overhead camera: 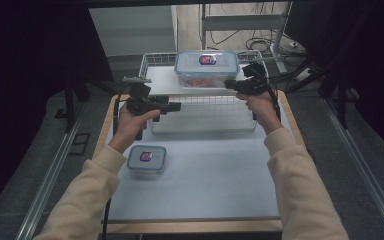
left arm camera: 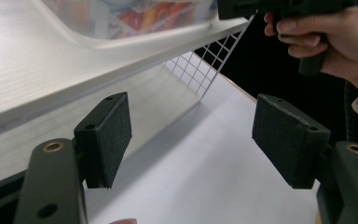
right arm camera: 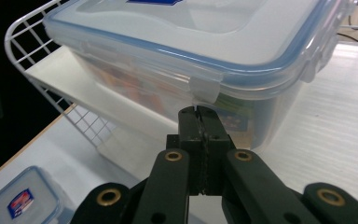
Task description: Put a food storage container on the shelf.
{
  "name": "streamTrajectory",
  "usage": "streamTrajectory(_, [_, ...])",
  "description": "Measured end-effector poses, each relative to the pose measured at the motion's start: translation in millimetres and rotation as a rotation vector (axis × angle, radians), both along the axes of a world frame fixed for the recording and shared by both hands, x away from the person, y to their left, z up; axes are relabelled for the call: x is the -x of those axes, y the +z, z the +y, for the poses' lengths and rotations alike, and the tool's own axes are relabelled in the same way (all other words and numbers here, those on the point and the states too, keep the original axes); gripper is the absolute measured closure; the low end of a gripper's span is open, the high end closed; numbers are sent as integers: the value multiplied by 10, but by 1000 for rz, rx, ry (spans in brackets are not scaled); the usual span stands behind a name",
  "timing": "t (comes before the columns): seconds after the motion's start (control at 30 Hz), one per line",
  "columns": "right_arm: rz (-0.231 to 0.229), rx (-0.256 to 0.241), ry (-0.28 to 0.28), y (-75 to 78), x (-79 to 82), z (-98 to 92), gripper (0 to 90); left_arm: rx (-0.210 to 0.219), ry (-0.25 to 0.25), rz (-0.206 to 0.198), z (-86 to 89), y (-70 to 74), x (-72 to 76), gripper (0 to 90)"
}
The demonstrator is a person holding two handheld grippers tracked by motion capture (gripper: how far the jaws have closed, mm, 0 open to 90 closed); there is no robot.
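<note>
I have not grabbed the big box [right arm camera: 182, 51] on the shelf [overhead camera: 162, 76] yet: my right tool [right arm camera: 199, 112] is pressed together by its latch, my left tool [left arm camera: 196, 135] is wide apart.

Your large container [overhead camera: 207, 68] is clear with a blue-rimmed lid, a red-and-blue label, and orange-red contents. In front of it stands the white wire rack [overhead camera: 152, 60]. Well in front of that, the small container [overhead camera: 146, 159] is clear, blue-rimmed, same label, on the white table [overhead camera: 210, 170]. Both grippers are black.

Dim, dark surroundings; the white table [overhead camera: 205, 170] is evenly lit, shadows soft.
</note>
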State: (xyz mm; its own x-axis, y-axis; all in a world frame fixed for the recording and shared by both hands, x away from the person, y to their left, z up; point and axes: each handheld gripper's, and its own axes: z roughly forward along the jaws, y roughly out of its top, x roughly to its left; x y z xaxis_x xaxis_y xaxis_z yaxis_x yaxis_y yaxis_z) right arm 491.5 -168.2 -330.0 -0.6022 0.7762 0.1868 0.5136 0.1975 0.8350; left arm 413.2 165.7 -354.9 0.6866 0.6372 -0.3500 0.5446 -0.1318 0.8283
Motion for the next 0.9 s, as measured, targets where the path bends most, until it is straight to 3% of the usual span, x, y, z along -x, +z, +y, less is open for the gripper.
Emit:
streamTrajectory(0.27, [7, -12, -26, -10, -52, -44, 893, -2, -3, 0, -3, -1, 25, 282])
streamTrajectory(0.43, [6, -35, -11, -30, -18, -100, 891, -9, -8, -2, 16, -23, 55, 280])
streamTrajectory(0.6, [-3, -48, 16, -42, 126, -200, 890, -7, -8, 1, 28, -61, 86, 280])
streamTrajectory(0.9, [6, -68, 82, -228, 657, -489, 881, -26, -39, -9, -96, -329, 338, 279])
